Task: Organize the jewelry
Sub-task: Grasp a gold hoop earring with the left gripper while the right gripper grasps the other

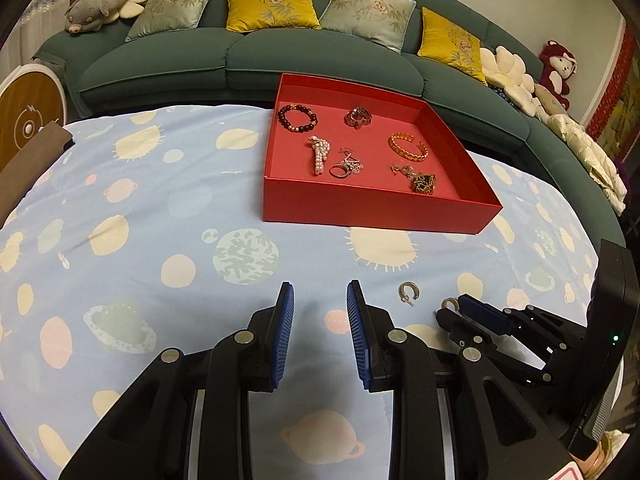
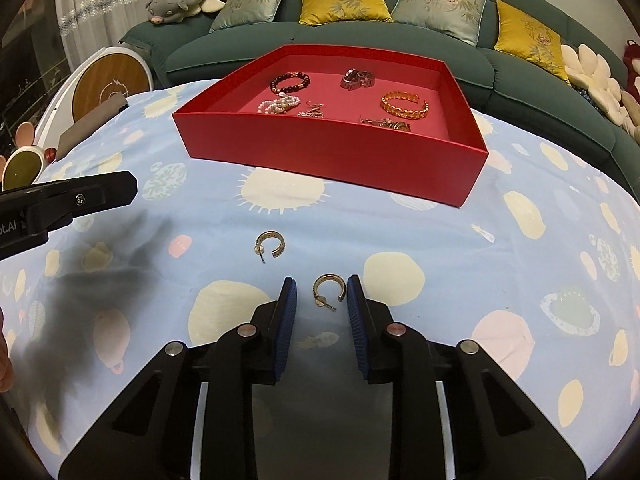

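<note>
A red tray stands on the patterned cloth and holds a dark bead bracelet, a pearl piece, a gold cuff and other jewelry. Two gold hoop earrings lie on the cloth. One earring lies between the tips of my open right gripper, apart from both pads. The other earring lies to its left. My left gripper is open and empty over the cloth. The right gripper also shows in the left wrist view, with the earring at its tip.
A green sofa with yellow and grey cushions runs behind the table. A round wooden object and a brown item sit at the far left edge. Plush toys lie on the sofa.
</note>
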Demonstrator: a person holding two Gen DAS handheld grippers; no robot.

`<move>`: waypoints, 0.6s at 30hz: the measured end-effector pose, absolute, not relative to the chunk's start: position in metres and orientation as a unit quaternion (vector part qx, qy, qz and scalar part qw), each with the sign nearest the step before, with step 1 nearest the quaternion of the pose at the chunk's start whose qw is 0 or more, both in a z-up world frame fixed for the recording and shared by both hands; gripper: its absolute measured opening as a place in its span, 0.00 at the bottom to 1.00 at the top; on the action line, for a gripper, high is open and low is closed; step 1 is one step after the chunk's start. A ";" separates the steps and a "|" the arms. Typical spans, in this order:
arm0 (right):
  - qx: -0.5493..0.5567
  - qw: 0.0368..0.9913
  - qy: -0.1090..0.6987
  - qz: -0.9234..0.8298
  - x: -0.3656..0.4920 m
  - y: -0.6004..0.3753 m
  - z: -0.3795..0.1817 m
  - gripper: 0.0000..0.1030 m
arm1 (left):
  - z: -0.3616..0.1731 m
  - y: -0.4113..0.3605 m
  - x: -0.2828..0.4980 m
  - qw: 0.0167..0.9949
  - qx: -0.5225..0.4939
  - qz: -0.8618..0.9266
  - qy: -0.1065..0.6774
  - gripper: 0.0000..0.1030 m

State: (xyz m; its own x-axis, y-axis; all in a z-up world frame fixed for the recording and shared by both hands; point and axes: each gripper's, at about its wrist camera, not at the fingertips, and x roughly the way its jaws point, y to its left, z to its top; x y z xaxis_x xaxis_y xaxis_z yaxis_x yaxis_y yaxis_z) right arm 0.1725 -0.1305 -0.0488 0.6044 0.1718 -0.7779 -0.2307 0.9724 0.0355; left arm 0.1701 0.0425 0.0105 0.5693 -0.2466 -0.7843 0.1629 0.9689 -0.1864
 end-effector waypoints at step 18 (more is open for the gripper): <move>-0.006 0.898 0.426 0.108 0.161 -0.156 -0.030 0.16 | -0.030 -0.023 0.189 0.864 -0.028 -0.162 0.476 0.35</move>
